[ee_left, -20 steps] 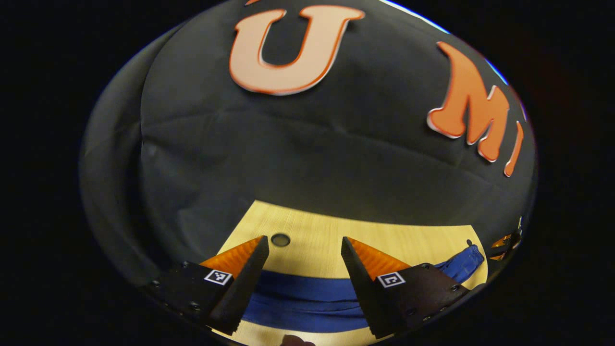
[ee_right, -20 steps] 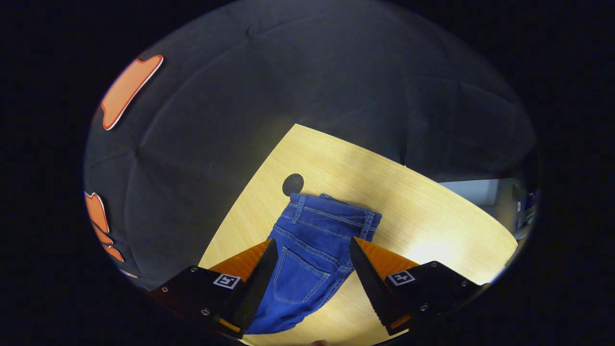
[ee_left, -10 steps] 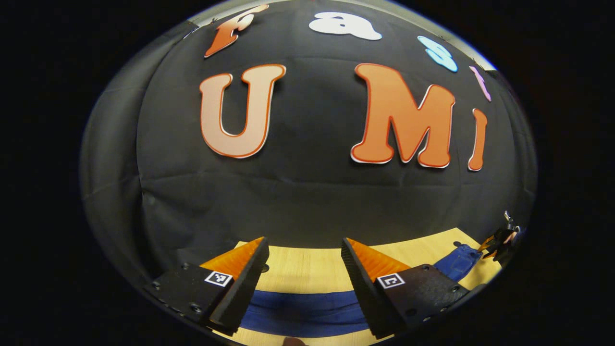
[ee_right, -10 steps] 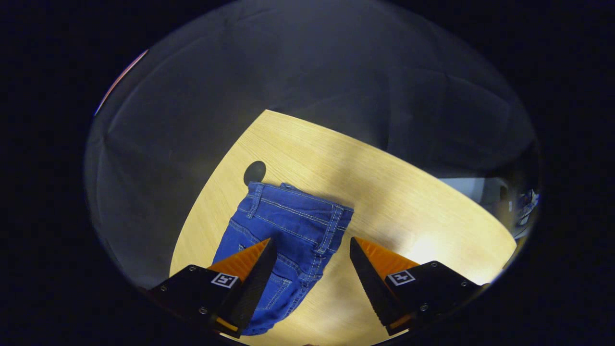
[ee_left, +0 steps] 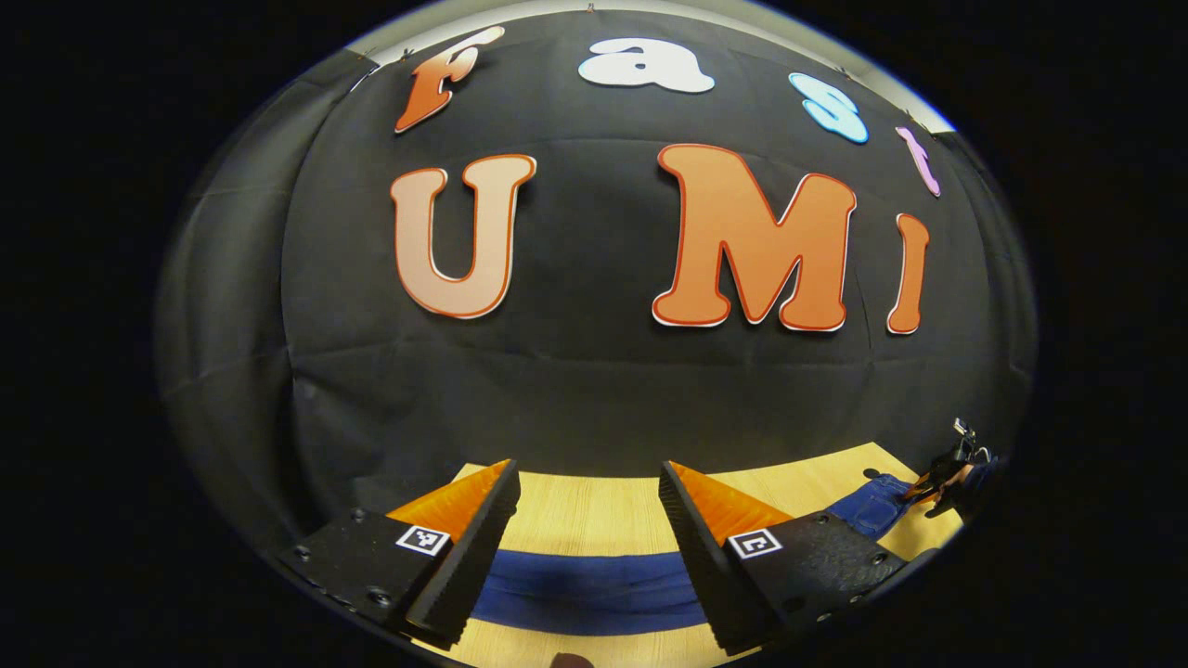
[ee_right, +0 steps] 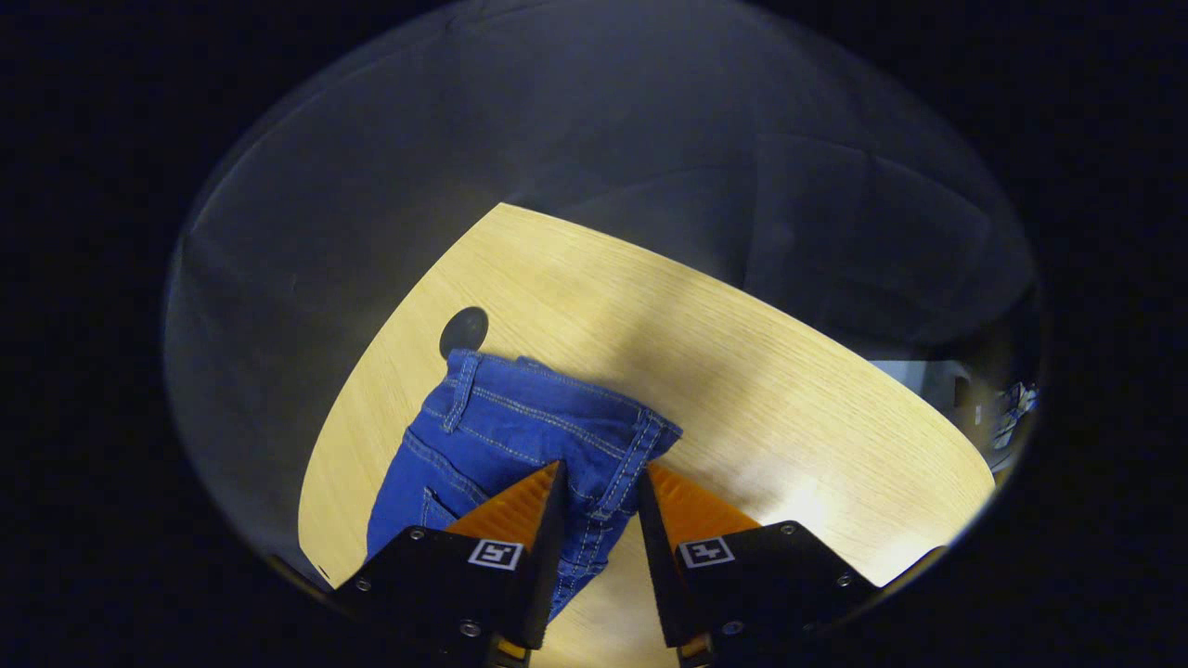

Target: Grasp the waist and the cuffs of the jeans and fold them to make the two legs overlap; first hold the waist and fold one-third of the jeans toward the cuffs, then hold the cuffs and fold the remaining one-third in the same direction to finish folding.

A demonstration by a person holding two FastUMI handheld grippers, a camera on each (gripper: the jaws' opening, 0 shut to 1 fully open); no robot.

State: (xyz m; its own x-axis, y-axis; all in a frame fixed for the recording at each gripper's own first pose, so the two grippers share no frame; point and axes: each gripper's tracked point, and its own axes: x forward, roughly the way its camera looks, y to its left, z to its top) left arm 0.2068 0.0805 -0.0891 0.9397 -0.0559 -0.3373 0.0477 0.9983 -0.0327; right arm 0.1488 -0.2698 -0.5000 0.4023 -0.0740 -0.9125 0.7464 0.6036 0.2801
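Blue jeans (ee_right: 520, 436) lie flat on the bench (ee_right: 742, 371); right gripper (ee_right: 599, 487) jaws narrow around the waist edge, left gripper (ee_left: 589, 482) jaws wide above a leg.

Right of the jeans (ee_right: 520, 436) you have bare counter (ee_right: 789, 408) to pass; the booth wall (ee_right: 306, 232) crowds their left.

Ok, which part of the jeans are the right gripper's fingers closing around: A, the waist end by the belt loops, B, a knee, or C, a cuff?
A: in the right gripper view the right gripper straddles the jeans just below the waistband's belt loops.
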